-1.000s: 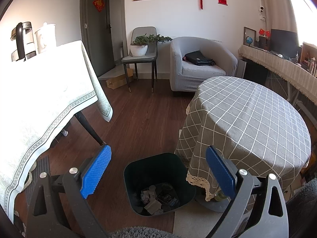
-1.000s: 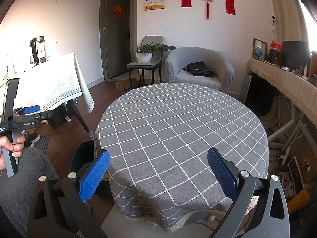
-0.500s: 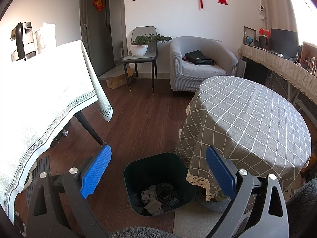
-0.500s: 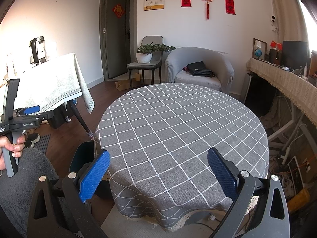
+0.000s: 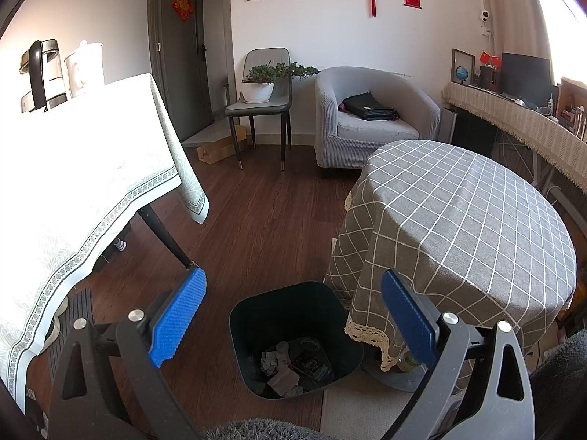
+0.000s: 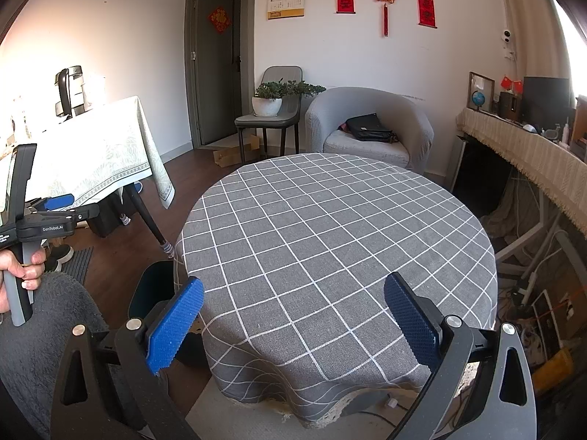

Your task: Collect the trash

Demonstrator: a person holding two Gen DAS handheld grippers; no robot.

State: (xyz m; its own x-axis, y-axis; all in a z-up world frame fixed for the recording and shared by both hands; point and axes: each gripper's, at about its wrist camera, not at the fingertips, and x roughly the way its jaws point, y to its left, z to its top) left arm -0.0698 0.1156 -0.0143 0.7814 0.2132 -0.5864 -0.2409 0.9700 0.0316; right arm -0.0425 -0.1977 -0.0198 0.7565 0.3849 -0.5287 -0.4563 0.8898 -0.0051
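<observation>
- We hold the left gripper above the dark bin, its jaws wide apart and holding nothing.
- The trash lies inside the bin, beside the round table.
- Our right gripper, also spread and holding nothing, hovers over this table.

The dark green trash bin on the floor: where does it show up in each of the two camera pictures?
Left wrist view: the trash bin sits bottom centre between the open tongs, scraps inside, beside the round table.
Right wrist view: only a sliver of the trash bin shows lower left, behind the left blue pad.
Shared landmark: the grey armchair holding a black bag.
</observation>
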